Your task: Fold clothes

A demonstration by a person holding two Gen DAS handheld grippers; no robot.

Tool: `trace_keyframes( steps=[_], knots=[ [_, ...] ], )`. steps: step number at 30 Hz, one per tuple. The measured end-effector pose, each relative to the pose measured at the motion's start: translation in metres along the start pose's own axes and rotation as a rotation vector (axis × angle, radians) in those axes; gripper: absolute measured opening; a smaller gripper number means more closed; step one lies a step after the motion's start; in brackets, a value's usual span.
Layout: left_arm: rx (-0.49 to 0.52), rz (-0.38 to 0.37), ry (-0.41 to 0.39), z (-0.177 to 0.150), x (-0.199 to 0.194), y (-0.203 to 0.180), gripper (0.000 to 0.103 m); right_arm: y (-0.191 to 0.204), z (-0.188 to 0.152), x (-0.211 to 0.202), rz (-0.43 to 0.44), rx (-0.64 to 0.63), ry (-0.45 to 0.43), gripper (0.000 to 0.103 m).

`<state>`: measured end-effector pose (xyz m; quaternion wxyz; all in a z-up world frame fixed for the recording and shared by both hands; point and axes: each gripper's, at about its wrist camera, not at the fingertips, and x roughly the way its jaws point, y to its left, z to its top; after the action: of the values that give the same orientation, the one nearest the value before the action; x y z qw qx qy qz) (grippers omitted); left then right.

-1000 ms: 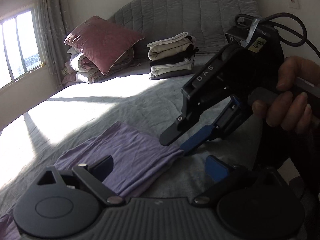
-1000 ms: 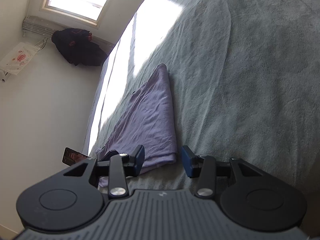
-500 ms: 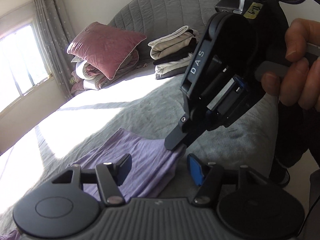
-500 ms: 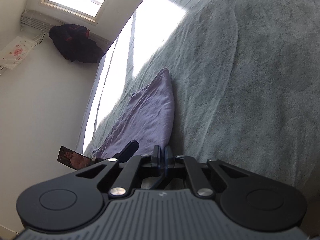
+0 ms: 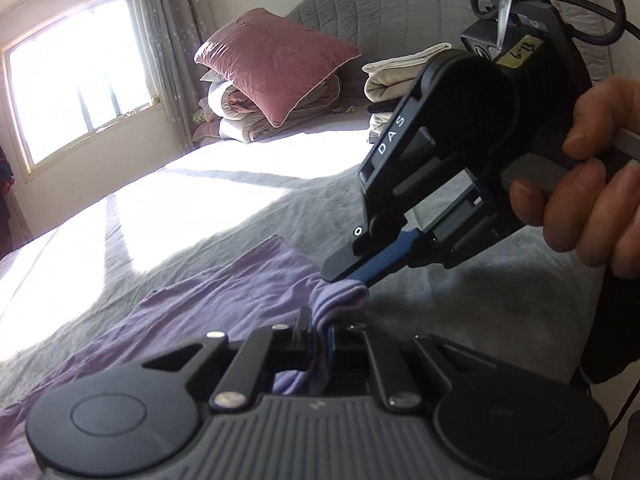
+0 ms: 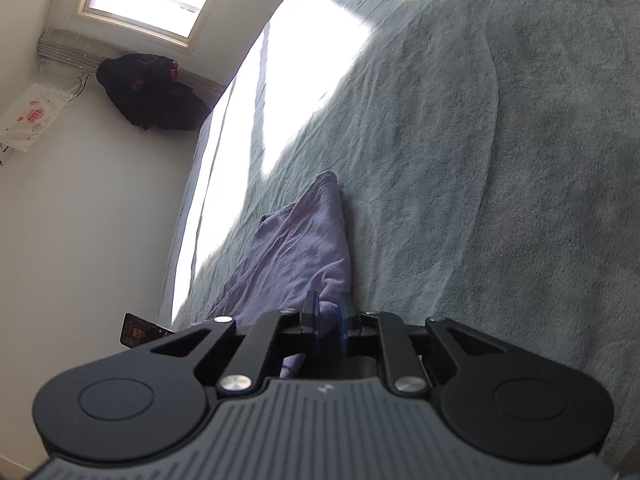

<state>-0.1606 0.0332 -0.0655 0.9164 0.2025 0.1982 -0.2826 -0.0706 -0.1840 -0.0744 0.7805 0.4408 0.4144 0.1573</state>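
In the left wrist view, the lavender garment (image 5: 224, 308) lies on the grey bed cover (image 5: 320, 208), its long axis running from the near right corner away toward the lower left edge of the picture, with one far corner pointing toward the headboard. The left gripper (image 5: 320, 334) has just been closing and now stands nearly shut, a bunched fold of the garment's near corner pinched between its pads. Just above it the right gripper (image 5: 354, 276) comes in from the right, held by a hand (image 5: 592, 208), its blue pads clamped on the same raised corner; the two grippers sit very close together on the cloth. This view alone shows the head of the bed: a pink pillow (image 5: 276, 60) on folded bedding, a stack of folded clothes (image 5: 390, 84) partly hidden behind the right gripper, the quilted headboard (image 5: 400, 4) and a curtained window (image 5: 76, 76). In the right wrist view, the garment (image 6: 296, 256) stretches away from the gripper toward the upper middle, narrowing to a point on the bed cover (image 6: 500, 160). The right gripper (image 6: 328, 326) has opened a little from its tightest, yet a thick fold of cloth fills the narrow gap and touches both pads. Only here appear the pale wall, a dark garment (image 6: 148, 92) hanging below a window, and a phone (image 6: 140, 330) at the bed's edge.
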Motion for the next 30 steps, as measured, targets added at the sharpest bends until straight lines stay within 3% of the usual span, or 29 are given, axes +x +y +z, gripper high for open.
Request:
trace_keyframes(
  steps=[4,11,13,14,15,24,30],
  knots=[
    [-0.034,-0.012,0.011,0.0,0.0,0.001,0.007,-0.008,0.016,0.018,0.051,0.033,0.004,0.028],
    [-0.145,-0.037,0.021,-0.001,0.001,0.011,0.007,-0.005,0.032,0.036,0.066,0.014,-0.038,0.028],
    [-0.205,-0.048,0.02,-0.002,0.0,0.017,0.006,0.001,0.032,0.037,0.048,-0.017,-0.051,0.025],
    [-0.242,-0.055,0.018,-0.002,0.0,0.021,0.006,0.004,0.032,0.037,0.036,-0.032,-0.059,0.014],
    [-0.278,-0.061,0.015,-0.002,-0.001,0.025,0.005,0.008,0.03,0.037,0.023,-0.042,-0.07,0.011],
    [-0.549,-0.056,-0.077,0.003,-0.023,0.056,0.005,0.053,0.023,0.036,0.011,-0.092,-0.124,0.009],
    [-0.671,0.02,-0.136,-0.005,-0.041,0.081,0.004,0.092,0.018,0.052,0.032,-0.162,-0.116,0.009]
  ],
)
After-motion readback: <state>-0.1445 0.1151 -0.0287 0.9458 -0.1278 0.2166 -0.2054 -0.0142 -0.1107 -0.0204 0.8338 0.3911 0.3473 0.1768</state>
